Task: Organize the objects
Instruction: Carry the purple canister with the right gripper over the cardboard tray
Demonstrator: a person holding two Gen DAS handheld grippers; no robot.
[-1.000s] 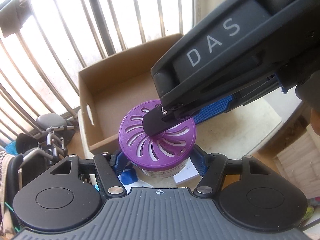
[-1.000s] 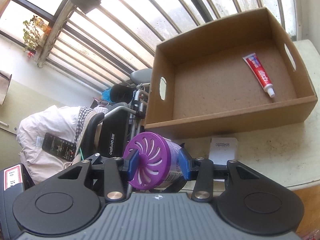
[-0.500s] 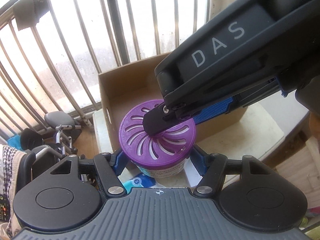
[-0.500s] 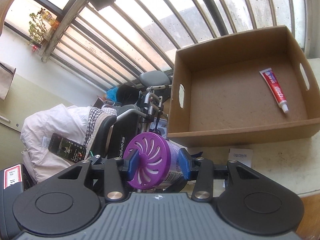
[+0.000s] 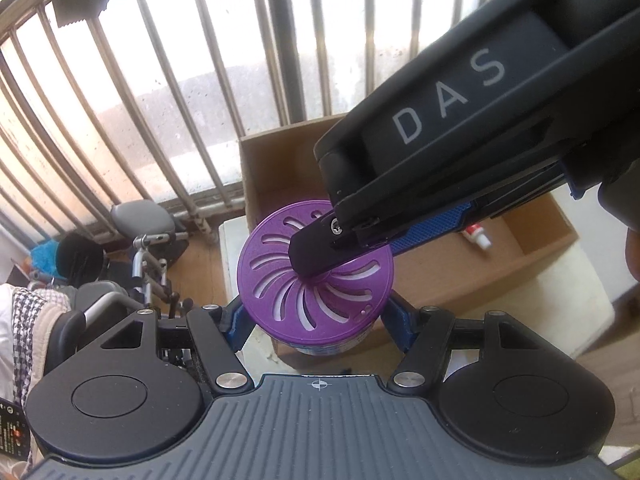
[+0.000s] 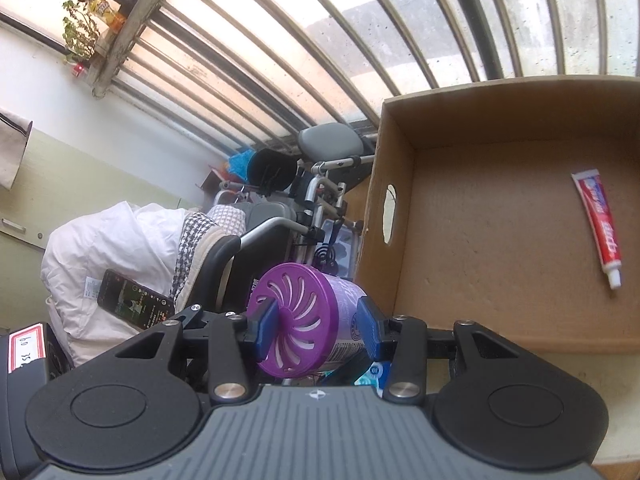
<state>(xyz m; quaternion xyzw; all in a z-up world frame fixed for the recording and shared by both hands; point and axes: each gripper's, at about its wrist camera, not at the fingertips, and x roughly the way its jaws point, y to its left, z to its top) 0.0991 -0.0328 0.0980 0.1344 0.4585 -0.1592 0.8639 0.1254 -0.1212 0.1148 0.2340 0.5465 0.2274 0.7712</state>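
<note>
An air-freshener can with a purple slotted lid is held by both grippers in the air, by the near left corner of the cardboard box. My left gripper is shut on the can's sides. The right gripper's finger lies across the lid. In the right wrist view my right gripper is shut on the can, one pad on the lid and one on the base. A red-and-white toothpaste tube lies in the box.
The box stands on a white table under a barred window. Left of the table stand a wheelchair and a white bundle with a phone on it. A person's hand shows at the right edge.
Both grippers have carried the can to the left together. The box sits further right in both views, and the toothpaste tube has come into the left wrist view.
</note>
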